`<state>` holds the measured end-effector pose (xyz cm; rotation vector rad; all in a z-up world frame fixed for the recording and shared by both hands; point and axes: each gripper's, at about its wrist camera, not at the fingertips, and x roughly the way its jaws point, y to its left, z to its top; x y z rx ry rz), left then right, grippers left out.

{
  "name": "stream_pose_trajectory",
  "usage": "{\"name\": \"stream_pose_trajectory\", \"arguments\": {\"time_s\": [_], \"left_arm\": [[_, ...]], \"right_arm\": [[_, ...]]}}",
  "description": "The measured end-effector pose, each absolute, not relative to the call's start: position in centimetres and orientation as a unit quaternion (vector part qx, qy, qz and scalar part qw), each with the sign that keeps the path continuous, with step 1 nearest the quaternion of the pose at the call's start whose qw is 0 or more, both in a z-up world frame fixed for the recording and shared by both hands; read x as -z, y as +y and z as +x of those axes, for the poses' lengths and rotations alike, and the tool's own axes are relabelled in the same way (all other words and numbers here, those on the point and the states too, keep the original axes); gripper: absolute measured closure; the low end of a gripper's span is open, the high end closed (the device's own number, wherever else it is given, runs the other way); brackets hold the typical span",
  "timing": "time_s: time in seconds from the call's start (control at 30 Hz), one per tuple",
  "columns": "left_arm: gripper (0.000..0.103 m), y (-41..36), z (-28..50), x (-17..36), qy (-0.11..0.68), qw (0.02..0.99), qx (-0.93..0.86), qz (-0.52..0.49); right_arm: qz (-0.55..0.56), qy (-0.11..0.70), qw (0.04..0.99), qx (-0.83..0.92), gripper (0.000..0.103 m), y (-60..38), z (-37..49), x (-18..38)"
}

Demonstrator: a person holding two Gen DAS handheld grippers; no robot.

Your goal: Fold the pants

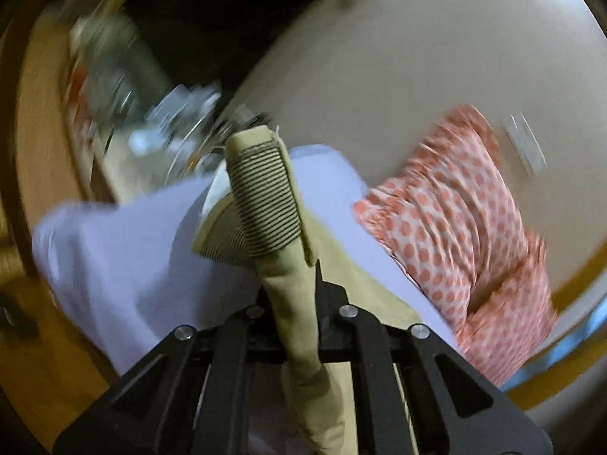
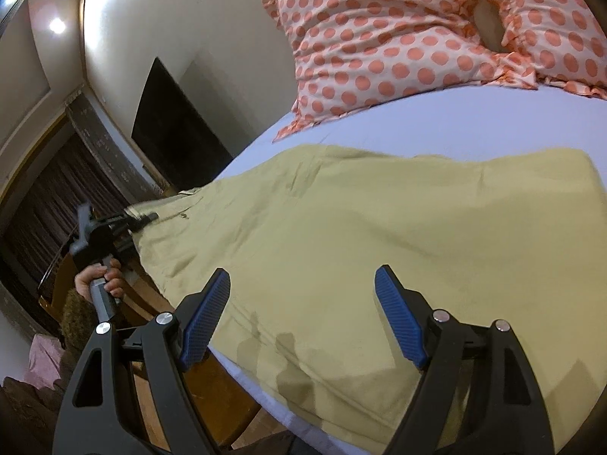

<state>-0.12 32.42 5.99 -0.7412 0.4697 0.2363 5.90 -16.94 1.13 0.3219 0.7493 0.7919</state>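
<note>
Khaki pants [image 2: 360, 235] lie spread on a bed with a pale lilac sheet [image 2: 474, 121]. My left gripper [image 1: 303, 284] is shut on the pants' waistband [image 1: 265, 197], whose striped lining shows, and holds it lifted off the sheet. That gripper also shows in the right wrist view [image 2: 146, 218] at the pants' left edge, held by a hand. My right gripper [image 2: 301, 303] is open and empty, its blue pads [image 2: 205, 318] hovering just above the near part of the pants.
A pink polka-dot pillow [image 2: 417, 38] lies at the head of the bed by the cream wall [image 2: 170, 7]. A cluttered stand [image 1: 125, 87] is beside the bed. A wooden bed frame and floor [image 2: 212, 390] lie at the near edge.
</note>
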Motion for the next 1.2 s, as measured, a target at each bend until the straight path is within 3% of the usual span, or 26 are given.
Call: {"name": "stream_pose_trajectory", "arguments": {"time_s": [0.1,0.27,0.4,0.57,0.73,0.8,0.83,0.93,1.03,1.2], "left_arm": [[0.096,26.5,1.9,-10.5,0.224,0.937,-0.073,-0.258],[0.096,8.4,2.8,-15.2,0.203,0.972,0.103,-0.052],[0.096,-2.9,1.5,-11.7,0.230,0.944,0.232,0.049],[0.094,-12.0,-0.2,-2.0,0.313,0.879,0.319,0.166],[0.084,-11.4,-2.0,-2.4,0.295,0.884,0.324,0.165],[0.076,-9.9,-2.6,-3.7,0.295,0.881,0.345,0.133],[0.065,-8.8,-2.9,-4.7,0.295,0.880,0.356,0.107],[0.048,-3.6,-2.3,-6.7,0.292,0.894,0.339,0.018],[0.045,2.6,0.8,-6.5,0.314,0.922,0.223,-0.049],[0.045,8.9,7.0,-2.9,0.427,0.879,0.156,-0.142]], "right_arm": [[0.168,0.329,0.859,-0.355,0.023,-19.3,5.5,-2.1],[0.224,0.262,0.903,-0.257,0.023,-27.1,4.2,-3.7],[0.305,0.237,0.905,-0.177,0.023,-33.8,3.4,-3.2],[0.330,0.271,0.890,-0.161,0.023,-36.2,4.2,-1.7],[0.313,0.344,0.861,-0.207,0.025,-34.0,6.4,0.0],[0.293,0.371,0.856,-0.209,0.036,-32.8,7.3,0.5],[0.289,0.379,0.854,-0.208,0.039,-32.6,7.4,0.7],[0.274,0.398,0.851,-0.207,0.049,-31.9,7.8,1.4],[0.249,0.397,0.858,-0.210,0.055,-31.4,7.7,1.2],[0.238,0.386,0.861,-0.229,0.059,-31.5,7.8,1.2]]}}
